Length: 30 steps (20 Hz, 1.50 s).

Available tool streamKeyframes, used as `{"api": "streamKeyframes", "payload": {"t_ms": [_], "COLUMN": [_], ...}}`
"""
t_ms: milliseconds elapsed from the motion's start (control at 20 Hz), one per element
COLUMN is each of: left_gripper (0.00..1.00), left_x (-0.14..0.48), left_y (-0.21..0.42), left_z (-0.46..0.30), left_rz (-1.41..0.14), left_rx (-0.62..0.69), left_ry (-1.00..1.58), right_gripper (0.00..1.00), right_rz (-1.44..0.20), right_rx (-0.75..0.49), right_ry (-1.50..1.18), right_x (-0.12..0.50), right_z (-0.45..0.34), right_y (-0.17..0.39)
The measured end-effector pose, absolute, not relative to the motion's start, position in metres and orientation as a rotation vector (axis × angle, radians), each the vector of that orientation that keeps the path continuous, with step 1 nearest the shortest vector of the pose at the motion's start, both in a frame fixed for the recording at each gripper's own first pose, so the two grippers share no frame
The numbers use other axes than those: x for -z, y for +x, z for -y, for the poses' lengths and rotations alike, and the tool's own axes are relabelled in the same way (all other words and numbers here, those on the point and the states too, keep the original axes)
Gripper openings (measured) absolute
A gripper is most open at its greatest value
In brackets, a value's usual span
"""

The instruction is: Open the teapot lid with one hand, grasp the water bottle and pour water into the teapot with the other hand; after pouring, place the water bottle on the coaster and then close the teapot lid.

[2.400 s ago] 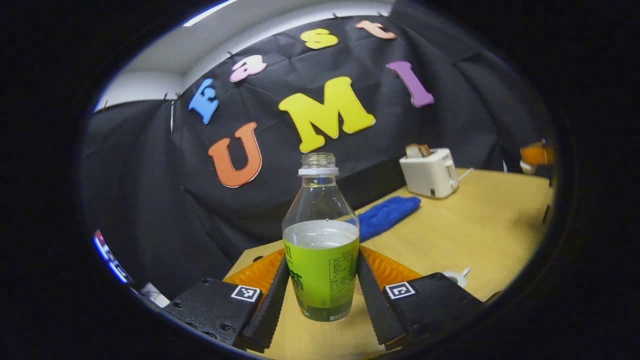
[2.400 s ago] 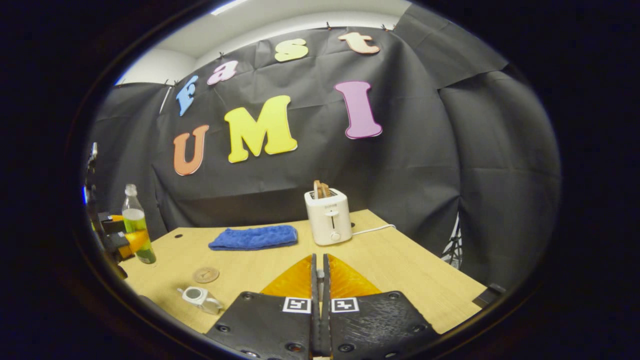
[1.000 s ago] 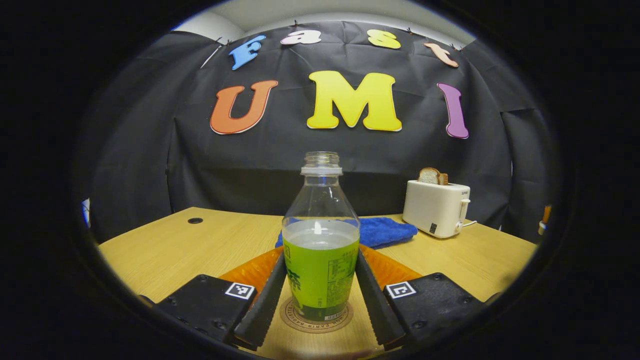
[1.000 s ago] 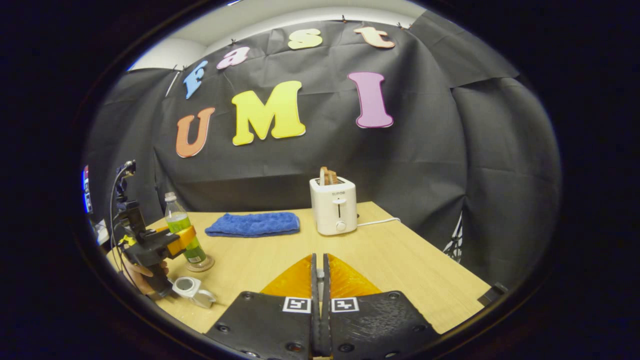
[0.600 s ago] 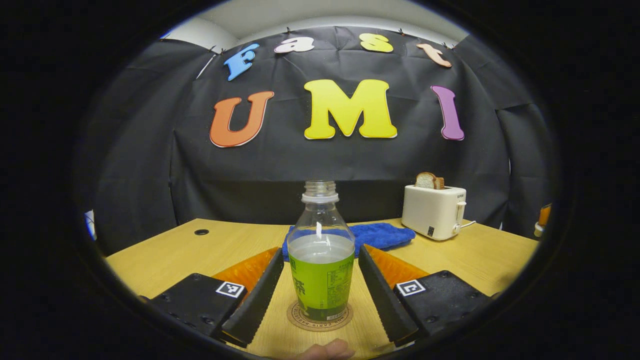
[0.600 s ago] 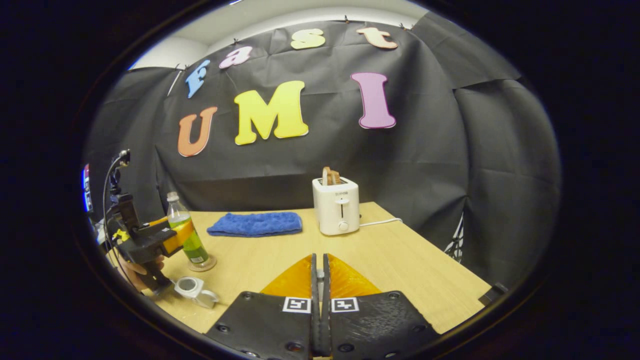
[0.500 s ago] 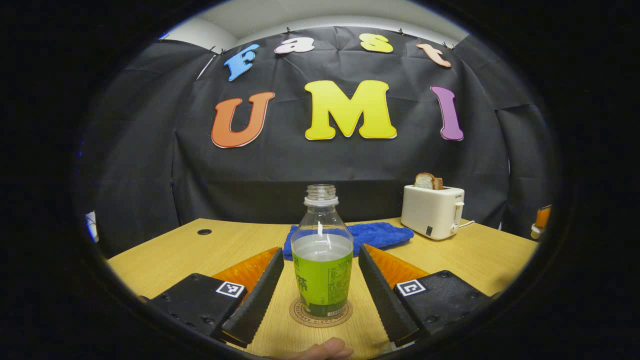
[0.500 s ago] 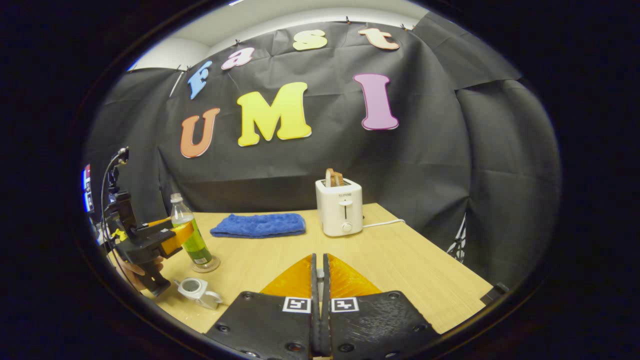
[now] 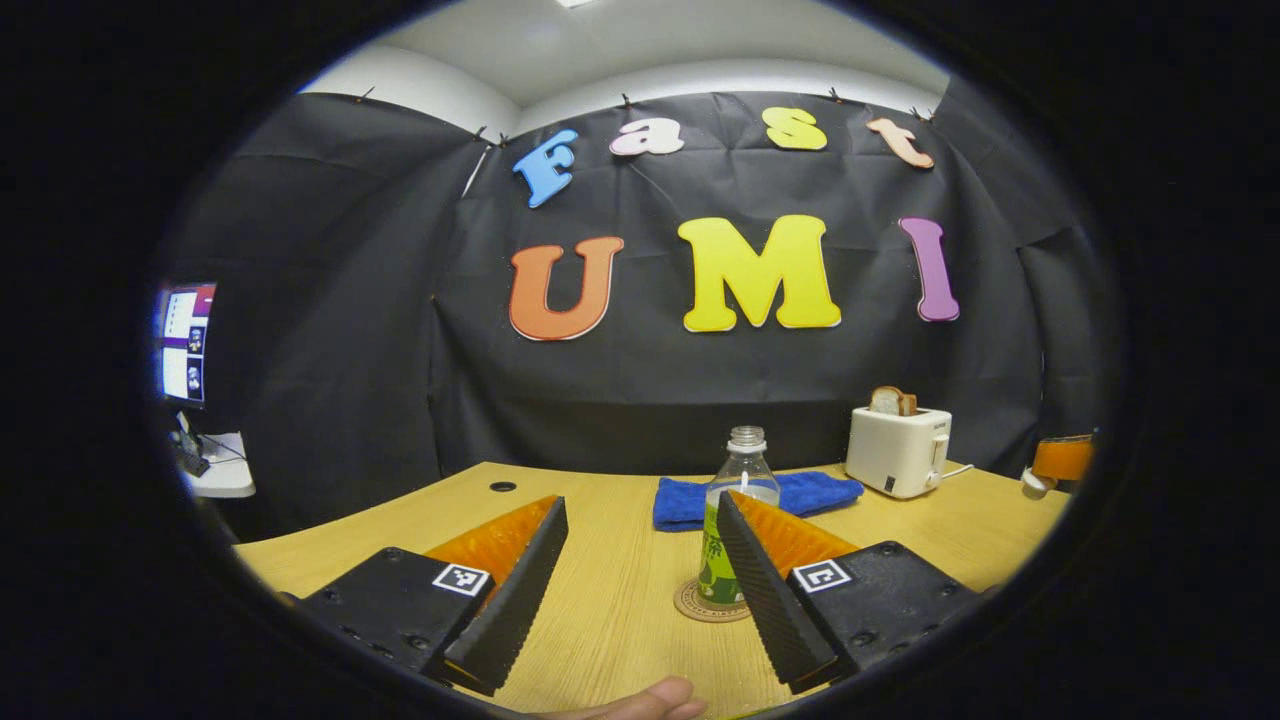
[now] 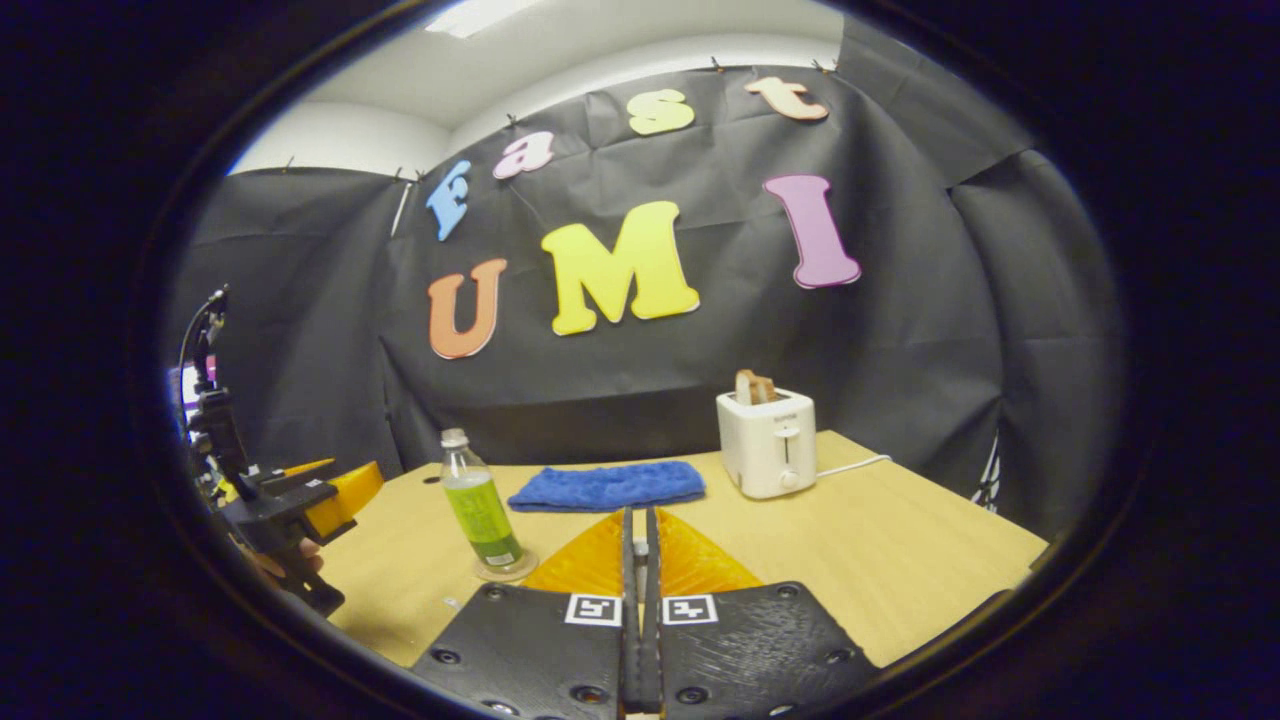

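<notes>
The bench [image 10: 900, 560] is the biggest thing here, a pale wood top carrying a white toaster [image 10: 768, 443] with bread in its slots, a folded blue cloth [image 10: 605, 486] and, nearer the front, the water bottle [image 10: 479, 510] standing upright on its round coaster [image 9: 700, 606], cap off and part full. The left gripper [image 9: 640, 590] has its fingers spread wide apart with nothing between them; in the left gripper view the bottle stands beyond the near finger, apart from it, so the placing step looks done. The right gripper [image 10: 637, 600] has its fingers pressed together, and whether anything thin is pinched between them cannot be told. The teapot is not seen from either camera just now, so what remains, by my judgement, is closing its lid. To do that well, carry the lid over level, centre it above the opening before lowering, and let go only once it sits flat; steer wide of the bottle, which is open-topped and would spill if knocked. The bottle's green label carries print too small to read, and the coaster's rim lettering is likewise illegible.
</notes>
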<state>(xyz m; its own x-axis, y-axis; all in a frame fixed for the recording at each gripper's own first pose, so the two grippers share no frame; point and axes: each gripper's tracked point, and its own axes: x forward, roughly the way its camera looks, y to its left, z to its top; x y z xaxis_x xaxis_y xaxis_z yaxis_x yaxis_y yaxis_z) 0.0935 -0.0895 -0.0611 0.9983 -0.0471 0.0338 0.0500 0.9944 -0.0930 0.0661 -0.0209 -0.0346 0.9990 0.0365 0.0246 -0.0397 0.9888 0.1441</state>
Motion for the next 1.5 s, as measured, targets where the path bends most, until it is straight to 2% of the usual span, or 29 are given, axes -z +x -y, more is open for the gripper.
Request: {"api": "streamKeyframes", "payload": {"t_ms": [200, 400, 750, 1200, 1400, 1500], "left_gripper": [0.94, 0.94, 0.94, 0.94, 0.94, 0.94], "left_x": [0.061, 0.066, 0.065, 0.077, 0.083, 0.083], "left_y": [0.07, 0.058, 0.047, 0.051, 0.054, 0.053], "left_z": [0.07, 0.061, 0.052, 0.043, 0.042, 0.045], "left_rz": [0.033, 0.006, -0.01, -0.057, -0.084, -0.086], "left_rx": [0.055, 0.066, 0.114, 0.122, 0.118, 0.124], "left_ry": [-0.093, -0.076, -0.105, -0.131, -0.14, -0.14], "right_gripper": [0.0, 0.0, 0.0, 0.0, 0.01, 0.02], "right_rz": [0.059, 0.058, -0.007, -0.053, -0.126, -0.102], "right_rx": [-0.115, -0.142, -0.17, -0.177, -0.178, -0.175], "right_ry": [0.104, 0.037, 0.038, 0.049, 0.046, 0.056], "right_x": [0.029, 0.028, 0.066, 0.1, 0.133, 0.127], "right_z": [-0.019, -0.051, -0.092, -0.107, -0.107, -0.106], "right_y": [0.06, 0.064, 0.083, 0.098, 0.108, 0.108]}}
